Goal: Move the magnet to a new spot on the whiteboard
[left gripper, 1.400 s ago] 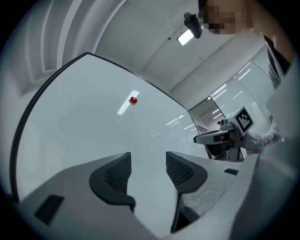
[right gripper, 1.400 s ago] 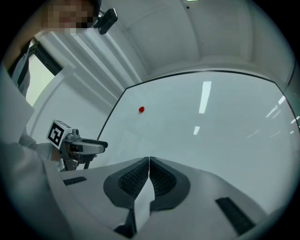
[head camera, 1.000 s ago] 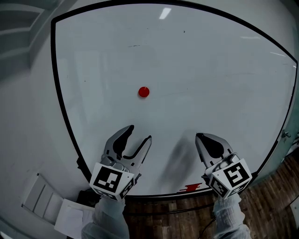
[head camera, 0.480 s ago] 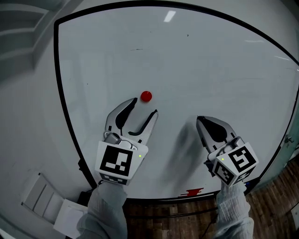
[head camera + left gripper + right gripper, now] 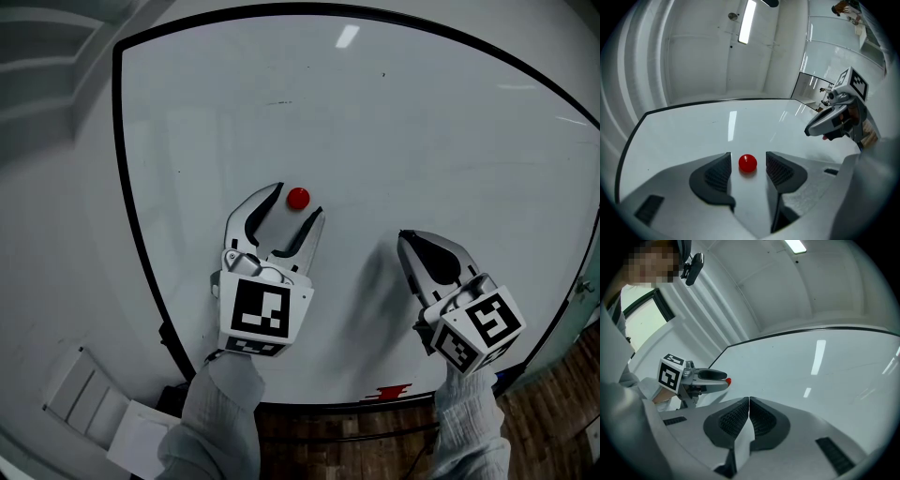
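Note:
A small round red magnet (image 5: 298, 198) sticks to the whiteboard (image 5: 450, 122), left of its middle. My left gripper (image 5: 296, 203) is open, and the magnet (image 5: 747, 163) sits between its two fingertips with a small gap on each side. My right gripper (image 5: 409, 241) is shut with nothing in it, hovering over the board's lower right part, well right of the magnet. In the right gripper view the magnet (image 5: 728, 380) peeks out as a red dot at the tip of the left gripper (image 5: 723, 377).
The whiteboard has a thin black frame (image 5: 131, 225) and a small red mark (image 5: 387, 391) at its bottom edge. White wall panels (image 5: 56, 112) lie to the left, wooden floor (image 5: 553, 412) at lower right, and a white ribbed object (image 5: 89, 403) at lower left.
My left gripper has moved up the board until its open jaws straddle the magnet. The right gripper has shifted slightly upward and stayed shut.

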Tool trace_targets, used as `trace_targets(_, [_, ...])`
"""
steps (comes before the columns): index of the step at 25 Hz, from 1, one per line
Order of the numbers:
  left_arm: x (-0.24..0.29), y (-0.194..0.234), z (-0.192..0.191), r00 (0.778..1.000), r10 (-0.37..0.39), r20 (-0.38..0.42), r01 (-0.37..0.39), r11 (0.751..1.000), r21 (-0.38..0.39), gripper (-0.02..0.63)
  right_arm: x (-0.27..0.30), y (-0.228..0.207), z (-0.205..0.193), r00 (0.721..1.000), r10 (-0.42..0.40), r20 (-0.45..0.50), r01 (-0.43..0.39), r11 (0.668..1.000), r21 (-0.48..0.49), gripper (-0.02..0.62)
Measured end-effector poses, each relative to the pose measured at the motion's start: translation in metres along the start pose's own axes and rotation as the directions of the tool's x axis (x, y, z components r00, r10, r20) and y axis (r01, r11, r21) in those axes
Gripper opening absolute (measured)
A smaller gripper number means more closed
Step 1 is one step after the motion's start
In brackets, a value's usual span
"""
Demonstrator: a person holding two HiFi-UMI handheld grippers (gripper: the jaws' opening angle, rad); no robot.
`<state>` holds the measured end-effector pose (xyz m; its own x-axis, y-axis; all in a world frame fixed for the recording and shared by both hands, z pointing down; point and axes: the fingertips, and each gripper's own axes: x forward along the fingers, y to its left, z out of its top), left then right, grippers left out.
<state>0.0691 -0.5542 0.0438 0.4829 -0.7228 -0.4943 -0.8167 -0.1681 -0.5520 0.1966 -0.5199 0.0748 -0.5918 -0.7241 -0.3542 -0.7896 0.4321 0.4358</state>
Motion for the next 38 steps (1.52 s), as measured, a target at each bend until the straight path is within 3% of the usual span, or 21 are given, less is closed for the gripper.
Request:
trace_targets(8, [0.003, 0.003, -0.012, 0.997, 0.069, -0.025, -0.067, 0.994, 0.083, 0.216, 0.002, -0.002, -0.005, 1.0, 0.004, -0.001, -0.004, 1.0, -0.008, 0.026])
trace_targets(11, [0.005, 0.0, -0.01, 0.998, 0.054, -0.031, -0.05, 0.992, 0.116, 0.211, 0.002, -0.002, -0.01, 1.0, 0.007, -0.006, -0.007, 1.0, -0.004, 0.028])
trace_targets(14, [0.008, -0.006, -0.01, 0.999, 0.031, -0.045, -0.024, 0.989, 0.148, 0.153, 0.002, -0.002, -0.013, 1.0, 0.014, -0.001, -0.014, 1.0, 0.025, 0.026])
trace_targets(17, [0.008, -0.005, -0.009, 0.999, 0.028, -0.036, -0.024, 0.992, 0.12, 0.125, 0.001, -0.005, -0.015, 1.0, 0.009, 0.005, -0.009, 0.999, 0.042, 0.027])
trace_targets(29, [0.006, -0.004, -0.01, 1.0, 0.014, -0.026, -0.011, 0.996, 0.083, 0.124, -0.01, -0.006, -0.02, 1.0, -0.021, -0.012, 0.022, 0.999, 0.026, 0.026])
trace_targets(35, [-0.005, -0.007, 0.003, 1.0, -0.019, 0.023, 0.019, 1.0, -0.023, 0.124, -0.021, -0.004, -0.023, 0.999, -0.03, -0.028, 0.031, 0.999, 0.036, 0.026])
trace_targets(38, [-0.013, -0.007, 0.004, 1.0, -0.008, 0.008, 0.009, 0.999, -0.031, 0.124, -0.026, -0.003, -0.025, 0.999, -0.042, -0.035, 0.044, 0.998, 0.049, 0.026])
